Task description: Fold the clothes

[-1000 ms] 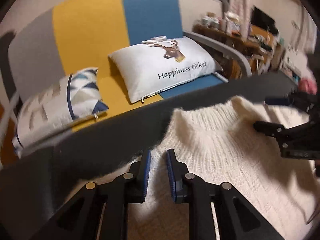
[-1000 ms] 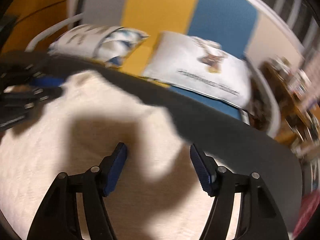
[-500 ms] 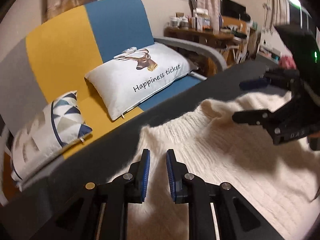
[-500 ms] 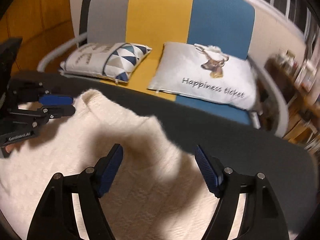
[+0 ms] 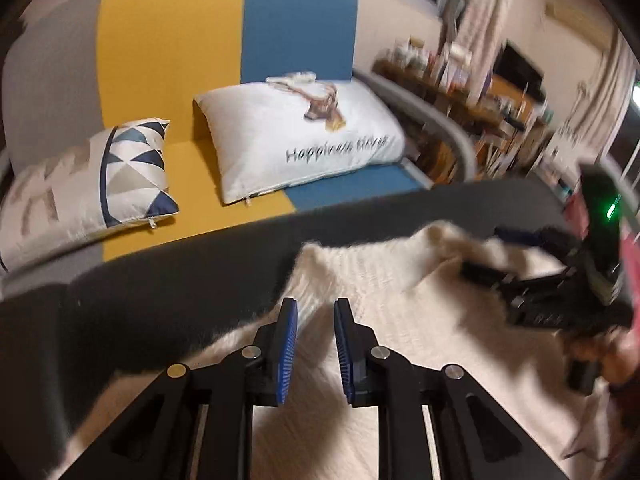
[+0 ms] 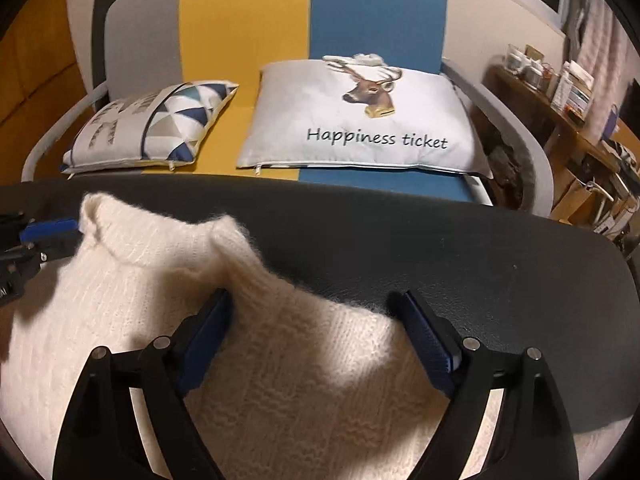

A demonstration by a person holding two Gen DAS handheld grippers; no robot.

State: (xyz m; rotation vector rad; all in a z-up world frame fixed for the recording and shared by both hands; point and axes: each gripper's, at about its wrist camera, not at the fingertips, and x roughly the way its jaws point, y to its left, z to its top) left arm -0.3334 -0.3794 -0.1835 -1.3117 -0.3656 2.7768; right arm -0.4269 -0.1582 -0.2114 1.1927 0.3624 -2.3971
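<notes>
A fluffy cream knit sweater (image 6: 132, 304) lies spread on the dark table (image 6: 440, 248), collar toward the sofa. My right gripper (image 6: 316, 316) stands wide open low over the sweater's shoulder, with the knit bulging up between its blue pads (image 6: 432, 340). My left gripper (image 5: 315, 320) hovers over the sweater (image 5: 380, 292) near its left edge, its pads a narrow gap apart and nothing clamped between them. In the right wrist view the left gripper (image 6: 36, 240) sits just left of the collar. The right gripper (image 5: 492, 252) shows blurred in the left wrist view, with a hand behind it.
Beyond the table's far edge stands a sofa (image 6: 248, 20) in grey, yellow and blue. On it lie a triangle-pattern cushion (image 6: 160, 124) and a white deer cushion (image 6: 360, 120). Cluttered wooden shelves (image 6: 560, 92) stand at the right. Bare dark tabletop (image 5: 160, 280) lies left of the sweater.
The right gripper has come down onto the sweater's shoulder, still wide open. The left gripper keeps its narrow gap while its view has swung and the sweater sits a little further right.
</notes>
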